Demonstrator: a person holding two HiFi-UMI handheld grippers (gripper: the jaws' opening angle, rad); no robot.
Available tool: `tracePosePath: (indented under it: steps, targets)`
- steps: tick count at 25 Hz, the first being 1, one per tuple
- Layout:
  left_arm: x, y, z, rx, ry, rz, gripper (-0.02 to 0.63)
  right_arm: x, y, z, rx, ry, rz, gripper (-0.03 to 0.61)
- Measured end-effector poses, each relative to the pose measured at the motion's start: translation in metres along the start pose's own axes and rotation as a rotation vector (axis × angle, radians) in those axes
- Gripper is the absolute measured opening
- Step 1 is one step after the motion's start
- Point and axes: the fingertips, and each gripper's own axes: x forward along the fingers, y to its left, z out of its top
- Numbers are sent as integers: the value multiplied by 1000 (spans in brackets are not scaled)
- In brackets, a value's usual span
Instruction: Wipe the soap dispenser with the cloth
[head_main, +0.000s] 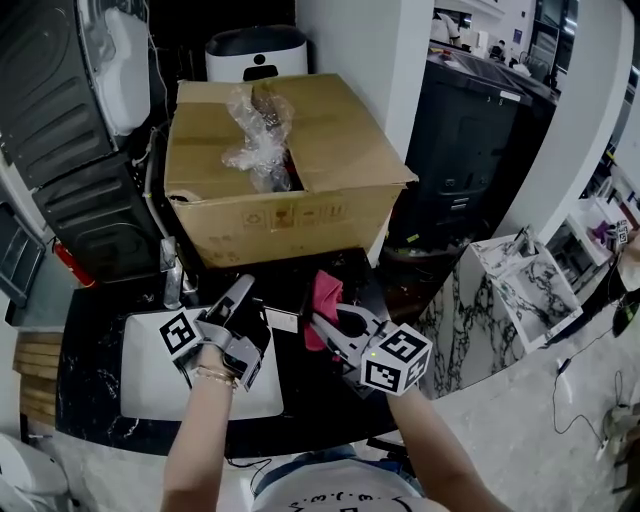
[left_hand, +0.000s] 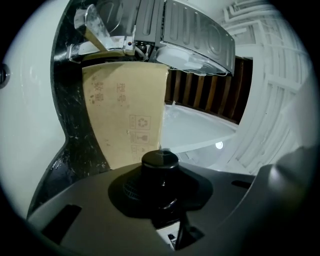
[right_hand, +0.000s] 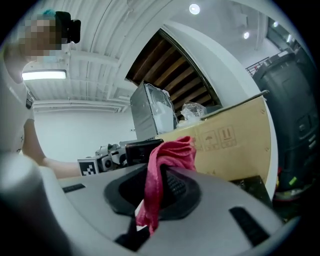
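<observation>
L tongs (head_main: 248, 302) on soap dispenser (left_hand: 160, 164) — R tongs (head_main: 332, 318) w/ red cloth (right_hand: 167, 156)

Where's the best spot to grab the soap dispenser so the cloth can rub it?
Probably one end, coming from the left, as the left gripper does: its jaws are shut on the black soap dispenser, and the other end pokes out toward the pink cloth in the right gripper, free for wiping.

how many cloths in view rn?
1. The red cloth is pinched in the right tongs, next to the black soap dispenser held in the left tongs. More could be hidden inside the cardboard box.
</observation>
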Motion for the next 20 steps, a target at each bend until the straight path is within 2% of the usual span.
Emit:
tracePosePath:
  steps: [3, 6, 8, 10, 12, 15, 18, 20]
  targets:
    - [-1, 5, 4, -24, -33, 14, 106, -3, 18, 2, -10, -12, 69, 49]
    - [-2, 6, 8, -28, -51, 13, 106, -9, 49, 4, -15, -20, 195, 49]
    - [-1, 4, 7, 16, -44, 1, 106, -12, 71, 1, -18, -8, 291, 49]
    - [1, -3, 3, 123, -23, -11, 107, -14, 79, -2, -27, 15, 311, 49]
    - [1, -12, -1, 292, 5, -15, 107, -21, 71, -2, -27, 25, 260, 51]
    - [-1, -17, -10, 608, 71, 22, 109, -32, 47, 12, -29, 4, 151, 51]
    - [2, -20, -32, 1044, 184, 45, 107, -38, 20, 30, -29, -11, 33, 51]
    - [6, -15, -56, 1328, 283, 59, 108, -39, 7, 40, -26, -15, -15, 51]
